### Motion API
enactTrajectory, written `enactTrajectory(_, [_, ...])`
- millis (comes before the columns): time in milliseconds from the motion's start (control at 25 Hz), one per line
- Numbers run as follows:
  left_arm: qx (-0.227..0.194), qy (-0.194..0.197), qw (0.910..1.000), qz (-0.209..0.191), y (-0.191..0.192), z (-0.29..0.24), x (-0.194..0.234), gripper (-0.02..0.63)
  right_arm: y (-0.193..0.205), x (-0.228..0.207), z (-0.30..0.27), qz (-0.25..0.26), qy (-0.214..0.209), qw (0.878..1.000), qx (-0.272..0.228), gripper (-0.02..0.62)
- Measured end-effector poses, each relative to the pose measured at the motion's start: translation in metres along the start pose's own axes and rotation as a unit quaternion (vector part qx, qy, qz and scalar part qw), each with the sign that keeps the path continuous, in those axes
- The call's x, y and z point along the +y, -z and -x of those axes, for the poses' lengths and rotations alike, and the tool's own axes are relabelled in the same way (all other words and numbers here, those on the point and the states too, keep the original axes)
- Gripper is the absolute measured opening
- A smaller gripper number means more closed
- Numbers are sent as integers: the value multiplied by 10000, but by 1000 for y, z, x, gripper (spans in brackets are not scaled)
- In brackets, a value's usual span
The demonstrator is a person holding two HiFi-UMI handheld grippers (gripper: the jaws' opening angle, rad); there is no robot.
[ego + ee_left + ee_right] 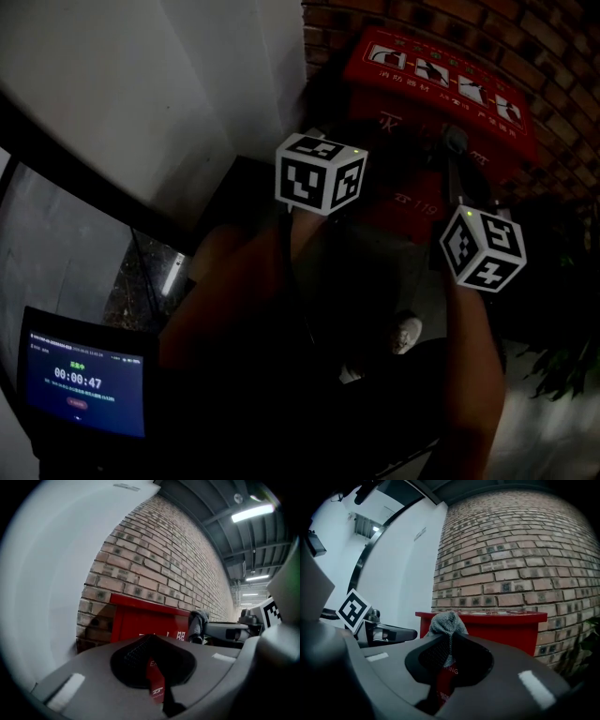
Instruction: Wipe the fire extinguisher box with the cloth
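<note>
The right claw (449, 641) grips the bunched grey cloth (446, 622) just before the red fire extinguisher box (506, 627); contact is unclear. The left claw (151, 641) is closed on nothing. Wiping looks barely begun, most of the box likely left.

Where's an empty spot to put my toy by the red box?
The top of the red box is bare, edged by the brick wall. Its front is crowded: the left gripper and the right gripper, holding the cloth, hover there.
</note>
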State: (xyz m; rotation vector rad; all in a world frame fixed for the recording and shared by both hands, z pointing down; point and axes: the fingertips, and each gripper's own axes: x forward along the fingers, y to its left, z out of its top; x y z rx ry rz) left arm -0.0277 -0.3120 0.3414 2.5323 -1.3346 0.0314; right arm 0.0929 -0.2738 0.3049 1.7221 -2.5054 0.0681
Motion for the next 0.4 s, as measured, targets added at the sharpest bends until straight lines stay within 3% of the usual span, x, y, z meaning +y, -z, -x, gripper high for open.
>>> enactTrajectory(400, [65, 22, 10000, -10, 6, -5, -8, 2, -3, 0, 4, 122, 35, 9999, -92, 32])
